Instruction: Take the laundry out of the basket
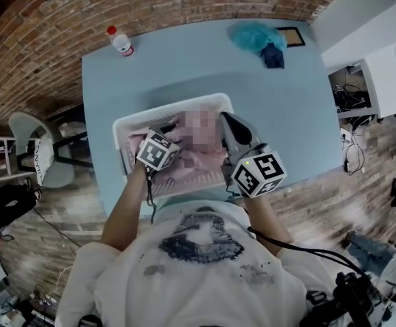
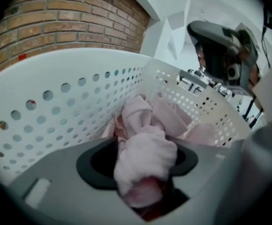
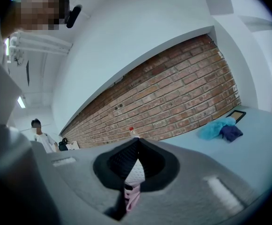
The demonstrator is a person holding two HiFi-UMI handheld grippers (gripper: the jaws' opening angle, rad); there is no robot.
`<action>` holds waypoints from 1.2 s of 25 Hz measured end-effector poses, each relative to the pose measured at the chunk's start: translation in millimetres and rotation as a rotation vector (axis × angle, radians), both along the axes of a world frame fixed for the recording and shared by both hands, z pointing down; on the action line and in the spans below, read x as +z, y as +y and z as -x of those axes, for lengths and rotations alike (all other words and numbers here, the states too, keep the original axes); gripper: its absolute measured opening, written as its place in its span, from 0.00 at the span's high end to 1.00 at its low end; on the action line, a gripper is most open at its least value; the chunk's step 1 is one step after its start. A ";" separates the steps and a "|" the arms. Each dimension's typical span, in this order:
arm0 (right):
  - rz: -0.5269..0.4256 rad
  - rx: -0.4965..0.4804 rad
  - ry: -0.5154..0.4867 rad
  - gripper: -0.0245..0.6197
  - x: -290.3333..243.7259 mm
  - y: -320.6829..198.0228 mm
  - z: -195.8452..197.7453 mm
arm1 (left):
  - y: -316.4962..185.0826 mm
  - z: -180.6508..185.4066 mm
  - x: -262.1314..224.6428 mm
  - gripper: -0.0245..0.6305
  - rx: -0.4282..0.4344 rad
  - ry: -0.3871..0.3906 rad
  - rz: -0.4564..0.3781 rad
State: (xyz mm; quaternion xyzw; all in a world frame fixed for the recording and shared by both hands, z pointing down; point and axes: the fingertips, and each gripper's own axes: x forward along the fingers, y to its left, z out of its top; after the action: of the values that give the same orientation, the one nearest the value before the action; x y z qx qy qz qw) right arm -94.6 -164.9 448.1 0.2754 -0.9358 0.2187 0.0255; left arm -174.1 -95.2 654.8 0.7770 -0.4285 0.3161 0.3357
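Note:
A white perforated basket (image 1: 170, 111) stands at the near edge of the blue table (image 1: 279, 114), with pink laundry (image 1: 204, 161) inside. My left gripper (image 1: 172, 140) reaches down into the basket's left part. In the left gripper view its jaws (image 2: 143, 161) are shut on a bunched pink cloth (image 2: 145, 156), and more pink pieces (image 2: 173, 118) lie against the basket wall (image 2: 56, 107). My right gripper (image 1: 226, 119) hovers over the basket's right side, pointing away from me. Its jaws (image 3: 136, 142) meet at the tips with nothing held; basket mesh and pink cloth show below through the gap.
On the far table lie a teal cloth (image 1: 252, 36) beside a dark blue one (image 1: 273, 57), a small framed tablet (image 1: 293, 36) and a red-capped bottle (image 1: 121, 41). A brick wall runs behind. A chair (image 1: 37, 148) stands left, a white shelf (image 1: 382, 80) right.

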 end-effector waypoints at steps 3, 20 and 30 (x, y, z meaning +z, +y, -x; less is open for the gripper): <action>-0.004 -0.002 0.003 0.96 -2.1 3.9 0.4 | 1.9 -1.9 -3.7 0.56 0.009 -0.031 -0.023; -0.004 0.003 0.000 0.96 -5.1 9.3 -3.5 | 3.0 -2.3 -32.9 0.88 -0.048 -0.017 -0.164; -0.011 0.004 -0.002 0.97 -9.2 15.2 -5.1 | 3.3 7.8 -43.0 0.89 -0.094 -0.021 -0.222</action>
State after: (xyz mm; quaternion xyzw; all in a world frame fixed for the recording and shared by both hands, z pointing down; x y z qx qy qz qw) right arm -89.5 -149.7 438.9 0.2772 -0.9365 0.2137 0.0228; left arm -181.9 -92.0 611.8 0.7851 -0.5001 0.2587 0.2578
